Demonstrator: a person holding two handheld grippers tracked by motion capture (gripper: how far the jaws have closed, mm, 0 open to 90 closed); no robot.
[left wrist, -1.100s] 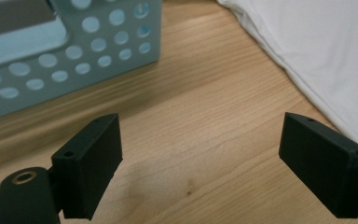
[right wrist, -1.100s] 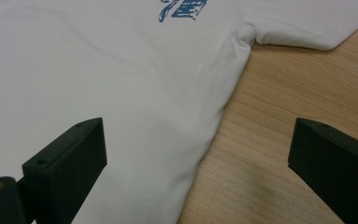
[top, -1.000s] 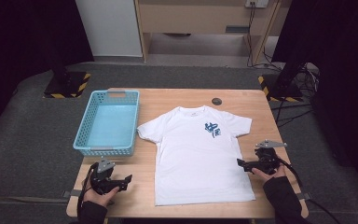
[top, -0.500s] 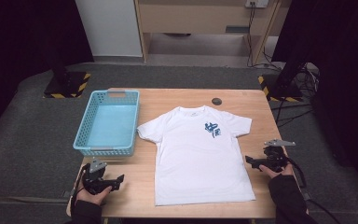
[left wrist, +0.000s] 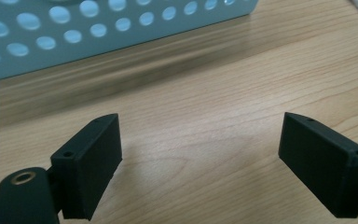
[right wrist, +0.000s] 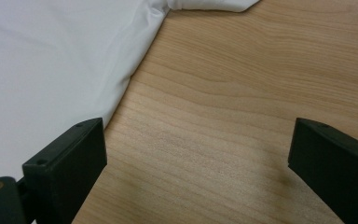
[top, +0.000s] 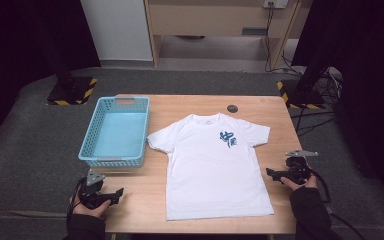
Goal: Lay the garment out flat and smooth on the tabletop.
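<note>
The white shirt [top: 215,167] lies flat in the middle of the counter [top: 145,200], with the left gripper [top: 117,192] and right gripper [top: 271,173] near its side edges, jaws wide open over bare wood.

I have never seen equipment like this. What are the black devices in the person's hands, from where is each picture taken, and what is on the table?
A person sits at a light wooden table and holds a black two-jaw gripper in each hand: the left gripper and the right gripper. These are hand-held clamps, not a robot arm.

The high view comes from a fixed camera above the table. The other two pictures come from small cameras riding on the grippers, looking along their own black jaws.

On the table lie a white short-sleeved T-shirt with a blue print, spread flat, a light blue perforated plastic basket beside it, and a small dark round disc near the far edge.

Both grippers have their jaws wide apart over bare wood and hold nothing. The right gripper's view shows the shirt's edge next to one jaw.
</note>
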